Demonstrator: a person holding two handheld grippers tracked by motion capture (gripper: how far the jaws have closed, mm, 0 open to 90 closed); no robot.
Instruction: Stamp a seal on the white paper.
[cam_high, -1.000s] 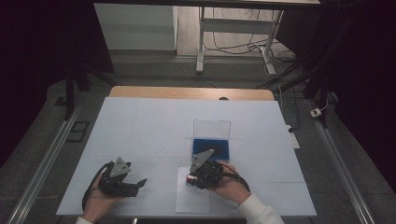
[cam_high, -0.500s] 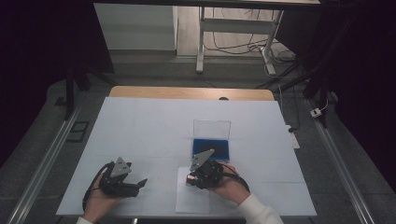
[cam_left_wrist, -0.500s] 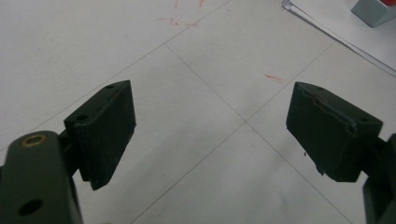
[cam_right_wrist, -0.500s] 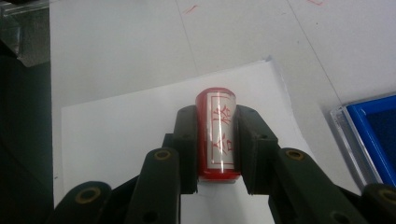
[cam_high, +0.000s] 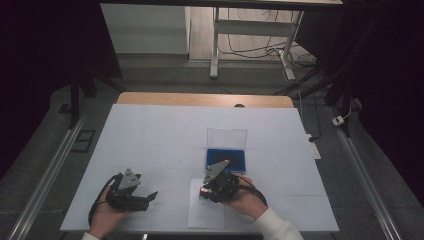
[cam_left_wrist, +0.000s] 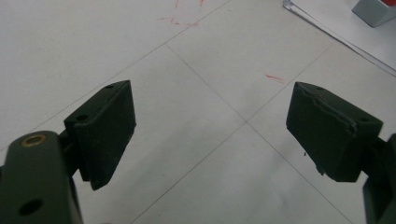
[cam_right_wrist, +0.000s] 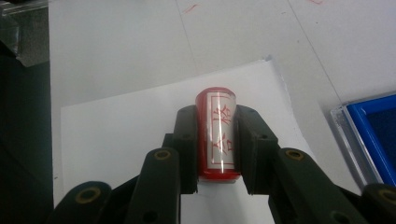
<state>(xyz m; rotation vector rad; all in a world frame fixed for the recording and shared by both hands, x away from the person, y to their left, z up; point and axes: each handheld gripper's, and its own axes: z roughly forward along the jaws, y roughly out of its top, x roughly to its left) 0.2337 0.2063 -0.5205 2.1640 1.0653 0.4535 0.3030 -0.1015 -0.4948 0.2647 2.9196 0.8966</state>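
Nearest to us, our right gripper (cam_right_wrist: 218, 184) pinches a red stamp (cam_right_wrist: 218, 135) between its 2 black jaws, which press on both of its sides. The stamp is a red cylinder with a white label bearing red characters, and it points away from us over a sheet of white paper (cam_right_wrist: 121, 135) that lies flat on the table. In the high view the same gripper (cam_high: 205, 192) sits at the near edge of the table, just above that paper (cam_high: 207, 220), with our hand (cam_high: 245, 197) wrapped around its body.

Our left gripper (cam_left_wrist: 210, 135) holds nothing: its 2 jaws stand spread wide apart over the bare white table (cam_left_wrist: 187, 70), which is crossed by thin lines and a few red marks. In the high view it (cam_high: 150, 196) rests low over the table's near left part, well apart from the right one.

Just beyond the right gripper lies an open blue box (cam_high: 226, 158), its clear lid (cam_high: 227, 137) raised behind it. In the right gripper view the box's blue edge (cam_right_wrist: 369, 135) lies just beside the paper.
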